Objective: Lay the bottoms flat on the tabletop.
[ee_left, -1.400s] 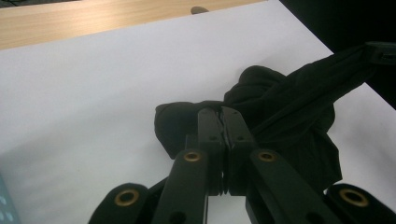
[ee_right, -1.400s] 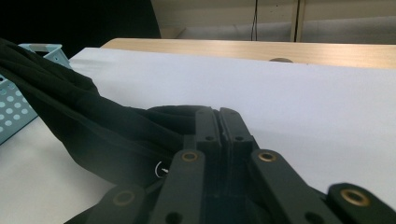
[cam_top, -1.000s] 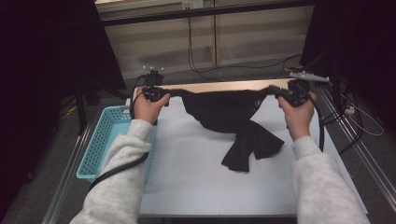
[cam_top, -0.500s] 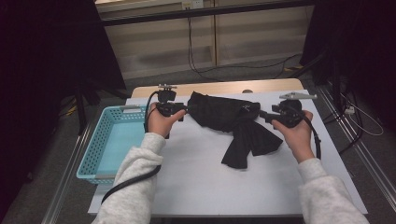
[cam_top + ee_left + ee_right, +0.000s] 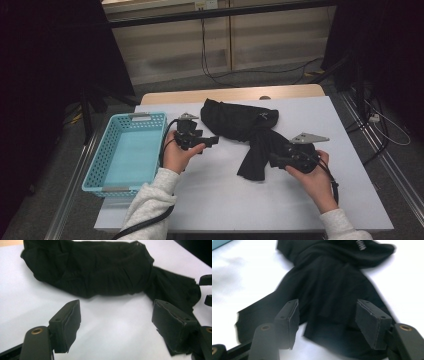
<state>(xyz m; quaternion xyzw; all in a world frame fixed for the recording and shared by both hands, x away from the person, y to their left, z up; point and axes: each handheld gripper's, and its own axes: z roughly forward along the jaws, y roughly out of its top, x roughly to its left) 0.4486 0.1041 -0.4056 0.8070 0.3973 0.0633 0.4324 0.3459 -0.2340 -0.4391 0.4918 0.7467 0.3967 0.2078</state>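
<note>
Now crumpled black fabric garment [image 5: 245, 127] lying loose mid white surface [image 5: 220, 195], right of light-blue plastic basket [image 5: 125, 150]. Left tongs [image 5: 212, 141] and right tongs [image 5: 274, 159] just opened, jaws apart, gripping nothing; right hovering over cloth's lower fold.

Both forearms in light grey sleeves reach in from the near edge. The left hand [image 5: 176, 155] holds the black left claw [image 5: 214, 140] pointing right, its jaws just opened and standing wide with nothing between. The right hand [image 5: 314, 175] holds the black right claw [image 5: 274, 160] pointing left, its jaws likewise just opened and parted.
</note>
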